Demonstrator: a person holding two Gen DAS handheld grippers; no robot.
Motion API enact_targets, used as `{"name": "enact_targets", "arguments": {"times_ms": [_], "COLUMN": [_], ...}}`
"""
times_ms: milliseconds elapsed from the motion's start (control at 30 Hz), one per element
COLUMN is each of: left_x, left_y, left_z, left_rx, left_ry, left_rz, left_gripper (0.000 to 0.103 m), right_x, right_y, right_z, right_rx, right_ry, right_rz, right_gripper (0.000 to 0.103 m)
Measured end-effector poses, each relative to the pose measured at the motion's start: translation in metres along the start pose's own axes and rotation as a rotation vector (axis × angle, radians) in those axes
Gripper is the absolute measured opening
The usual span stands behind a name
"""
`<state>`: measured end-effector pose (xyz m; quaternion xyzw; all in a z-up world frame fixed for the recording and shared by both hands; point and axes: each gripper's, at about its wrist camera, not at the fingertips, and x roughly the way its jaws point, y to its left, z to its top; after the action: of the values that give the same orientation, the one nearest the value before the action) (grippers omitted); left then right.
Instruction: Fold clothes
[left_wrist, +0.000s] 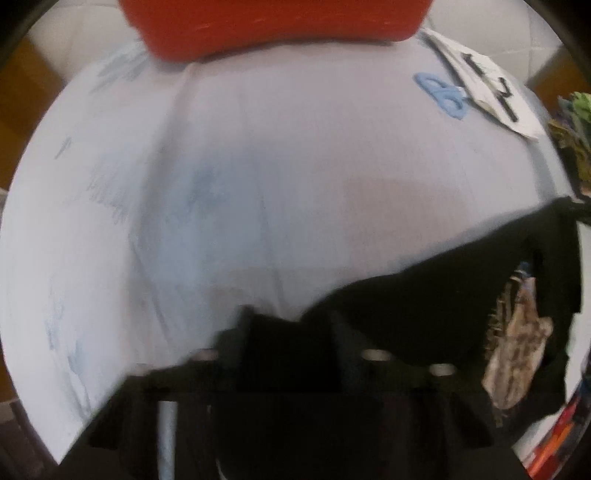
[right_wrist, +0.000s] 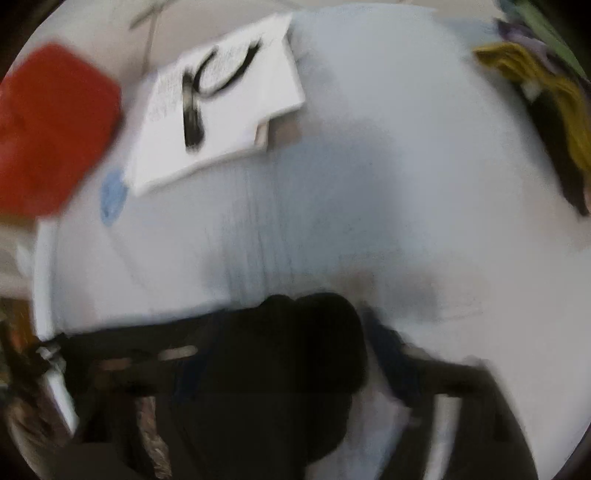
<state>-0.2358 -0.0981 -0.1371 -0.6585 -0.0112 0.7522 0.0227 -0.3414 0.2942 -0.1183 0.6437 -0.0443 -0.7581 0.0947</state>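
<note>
A black garment with a brown printed picture (left_wrist: 517, 354) hangs stretched above a pale table (left_wrist: 277, 166). In the left wrist view my left gripper (left_wrist: 291, 332) is shut on the black garment (left_wrist: 424, 295) at its edge, low in the frame. In the right wrist view my right gripper (right_wrist: 295, 332) is shut on a bunched part of the same black garment (right_wrist: 306, 339). Both views are blurred by motion. The fingertips are hidden in the dark cloth.
A red box (left_wrist: 277, 26) stands at the table's far edge and shows at left in the right wrist view (right_wrist: 51, 129). A white paper with black marks (left_wrist: 491, 85) and a blue clip (left_wrist: 443, 94) lie nearby. Coloured clothes (right_wrist: 546, 103) are heaped at right.
</note>
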Motion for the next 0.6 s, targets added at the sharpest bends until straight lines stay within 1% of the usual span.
{"name": "enact_targets", "arguments": {"times_ms": [33, 67, 133, 200, 233, 300, 333, 367, 433, 500, 533, 600], "left_x": [-0.001, -0.004, -0.018, -0.036, -0.048, -0.073, -0.086, -0.097, -0.112, -0.120, -0.120, -0.111], "left_y": [-0.001, -0.003, -0.003, -0.002, -0.002, -0.006, -0.009, -0.008, -0.004, 0.000, 0.001, -0.003], "left_z": [0.000, -0.001, -0.009, -0.022, -0.031, -0.055, -0.069, -0.083, -0.112, -0.139, -0.153, -0.174], "left_rx": [0.007, 0.015, 0.020, 0.029, 0.040, 0.080, 0.100, 0.116, 0.138, 0.155, 0.165, 0.184], "left_ry": [-0.002, -0.011, -0.064, -0.134, -0.181, -0.279, -0.323, -0.360, -0.408, -0.437, -0.443, -0.426], "left_rz": [0.003, 0.011, 0.005, -0.006, -0.011, 0.013, 0.030, 0.043, 0.060, 0.068, 0.069, 0.077], "left_gripper": [0.023, 0.023, 0.022, 0.022, 0.022, 0.022, 0.022, 0.022, 0.022, 0.022, 0.022, 0.022], "right_x": [0.002, 0.000, -0.013, -0.043, -0.059, -0.094, -0.107, -0.117, -0.135, -0.141, -0.140, -0.136], "right_y": [0.008, 0.015, 0.025, 0.032, 0.033, 0.031, 0.028, 0.026, 0.019, 0.012, 0.009, 0.004], "right_z": [0.000, -0.002, -0.010, -0.029, -0.042, -0.082, -0.101, -0.122, -0.165, -0.210, -0.229, -0.264], "right_rx": [-0.045, -0.069, -0.138, -0.197, -0.231, -0.298, -0.321, -0.341, -0.373, -0.392, -0.398, -0.402], "right_ry": [0.000, -0.002, -0.049, -0.142, -0.192, -0.291, -0.327, -0.360, -0.421, -0.447, -0.445, -0.429], "right_rz": [-0.026, 0.000, -0.018, 0.051, 0.056, 0.096, 0.094, 0.100, 0.116, 0.125, 0.127, 0.132], "right_gripper": [0.015, 0.015, 0.015, 0.015, 0.015, 0.015, 0.015, 0.015, 0.015, 0.015, 0.015, 0.015]}}
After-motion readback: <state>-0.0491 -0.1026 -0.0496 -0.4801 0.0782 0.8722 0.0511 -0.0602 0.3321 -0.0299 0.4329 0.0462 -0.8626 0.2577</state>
